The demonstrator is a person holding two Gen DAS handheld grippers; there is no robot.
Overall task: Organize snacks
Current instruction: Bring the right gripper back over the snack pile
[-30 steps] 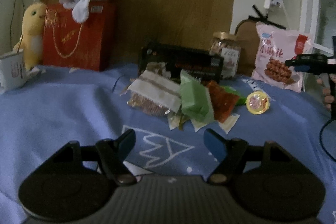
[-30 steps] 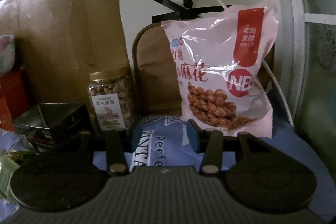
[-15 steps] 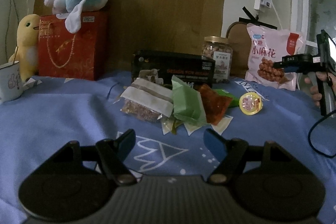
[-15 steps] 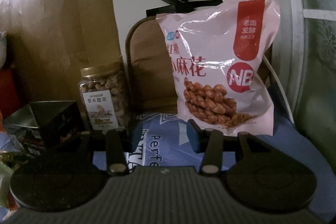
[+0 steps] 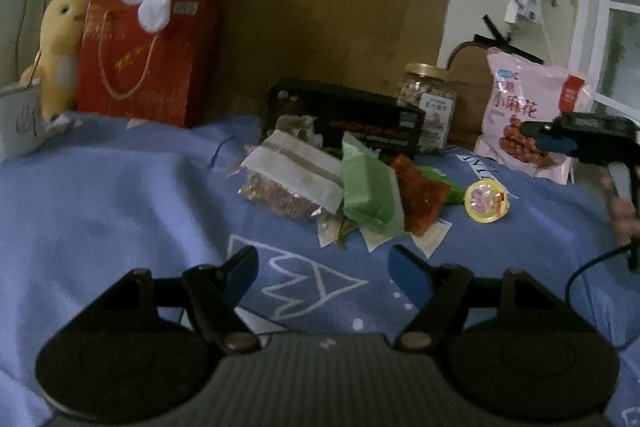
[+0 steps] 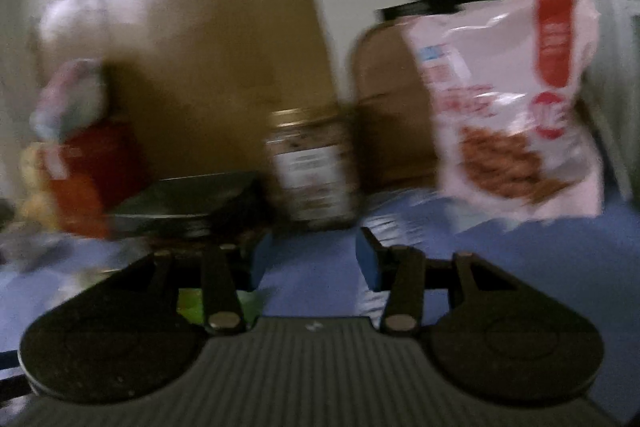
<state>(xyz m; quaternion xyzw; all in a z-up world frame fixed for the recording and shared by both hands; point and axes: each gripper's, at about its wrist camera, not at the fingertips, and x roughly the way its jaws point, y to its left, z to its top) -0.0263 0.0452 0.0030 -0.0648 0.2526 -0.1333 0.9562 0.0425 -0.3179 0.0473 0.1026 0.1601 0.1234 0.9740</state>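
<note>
Heap of small snack packets (image 5: 344, 187) lying on the blue bedsheet (image 5: 120, 211), straight ahead of and beyond the left gripper (image 5: 322, 265); jaws apart with nothing between, only the sheet's white print below; green packet (image 5: 370, 189) at the near edge of the heap, long axis running away and slightly leftward, red packet (image 5: 420, 201) touching its right side, white-banded packet (image 5: 296, 173) touching its left; yellow jelly cup (image 5: 486, 202) alone, near the heap's right; right gripper (image 6: 310, 255) likewise apart and empty, facing the nut jar (image 6: 312, 171) dead ahead, pink twist-snack bag (image 6: 512, 107) upright to the right, black box (image 6: 188, 203) to the left, view blurred; judged nearer: left for the loose packets, right for jar and bag; no contact with any snack yet
</note>
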